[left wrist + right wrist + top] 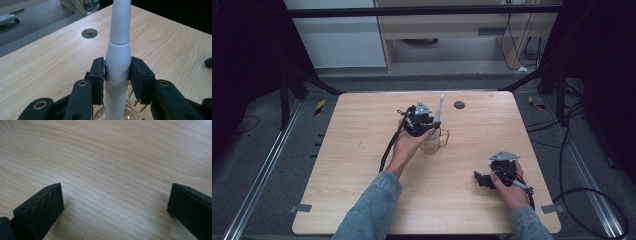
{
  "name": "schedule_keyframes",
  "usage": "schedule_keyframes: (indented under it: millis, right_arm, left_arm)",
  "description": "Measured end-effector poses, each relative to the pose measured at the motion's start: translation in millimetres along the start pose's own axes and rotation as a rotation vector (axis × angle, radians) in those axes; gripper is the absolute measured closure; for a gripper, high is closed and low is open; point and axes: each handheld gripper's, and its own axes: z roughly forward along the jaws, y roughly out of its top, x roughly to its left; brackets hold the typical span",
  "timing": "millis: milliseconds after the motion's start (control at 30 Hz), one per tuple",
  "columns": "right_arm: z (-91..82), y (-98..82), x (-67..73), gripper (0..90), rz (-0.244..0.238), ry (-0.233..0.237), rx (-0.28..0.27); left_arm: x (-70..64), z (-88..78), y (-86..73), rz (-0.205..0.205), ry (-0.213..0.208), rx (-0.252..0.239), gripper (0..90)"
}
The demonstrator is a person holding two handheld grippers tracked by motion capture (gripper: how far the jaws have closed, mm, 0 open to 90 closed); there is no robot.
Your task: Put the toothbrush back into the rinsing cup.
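Observation:
A white toothbrush-like stick (pixel 439 107) stands upright with its lower end in a clear glass cup (pixel 434 141) near the middle of the table. My left gripper (pixel 427 122) is shut on the stick's thick white handle (pixel 117 57), one black pad on each side (pixel 98 75). The cup's rim (pixel 130 110) shows just below the jaws. My right gripper (pixel 479 179) rests low on the wood at the front right and points left. Its jaws (pixel 115 202) stand wide open with only bare table between them.
The light wooden table (pixel 362 190) has a round cable hole (pixel 459 104) (pixel 89 33) at the back, beyond the cup. Black frame legs flank the back corners. Cables (pixel 592 195) lie on the grey floor to the right.

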Motion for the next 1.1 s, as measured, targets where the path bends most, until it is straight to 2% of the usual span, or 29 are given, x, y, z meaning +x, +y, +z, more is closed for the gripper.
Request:
schedule_keyframes:
  millis: [300, 1100]
  right_arm:
    - [0.0, 0.0, 0.0, 0.3, 0.000, 0.000, 0.000]
    - [0.0, 0.0, 0.1, 0.3, 0.001, 0.000, 0.000]
  left_arm:
    - [-0.8, -0.6, 0.3, 0.003, 0.003, -0.002, 61.9]
    - [-2.7, -6.3, 1.7, 0.020, 0.035, -0.009, 41.9]
